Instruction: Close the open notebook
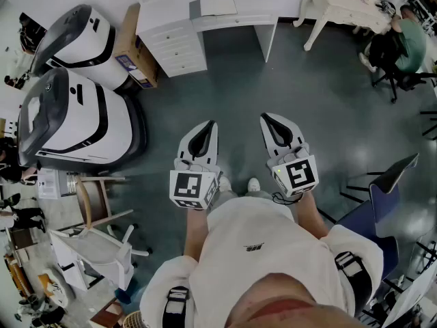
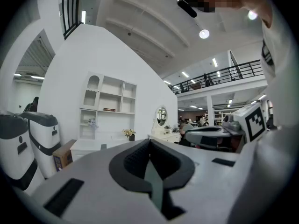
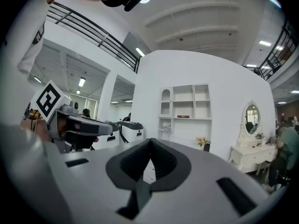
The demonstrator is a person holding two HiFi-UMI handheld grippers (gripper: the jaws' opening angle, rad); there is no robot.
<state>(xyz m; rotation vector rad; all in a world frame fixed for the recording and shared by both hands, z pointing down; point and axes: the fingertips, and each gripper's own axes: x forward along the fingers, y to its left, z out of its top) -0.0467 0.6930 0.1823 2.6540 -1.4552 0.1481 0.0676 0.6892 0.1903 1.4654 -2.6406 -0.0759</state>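
A flat grey-and-white thing (image 1: 217, 7) lies on the far white desk (image 1: 179, 26); it may be the open notebook, but it is too small to tell. I hold both grippers at waist height over the grey floor, well short of the desk. The left gripper (image 1: 205, 126) (image 2: 149, 142) has its jaws closed together with nothing between them. The right gripper (image 1: 269, 119) (image 3: 150, 142) is likewise shut and holds nothing. Each gripper view shows the other gripper off to one side.
Two large white-and-grey machines (image 1: 75, 115) stand at the left, with a cardboard box (image 1: 134, 46) beside the desk. A wooden chair (image 1: 92, 200) and a white chair (image 1: 95, 251) are at my left, a blue chair (image 1: 382, 190) at my right. A person (image 1: 404, 39) sits at a cream table (image 1: 341, 5).
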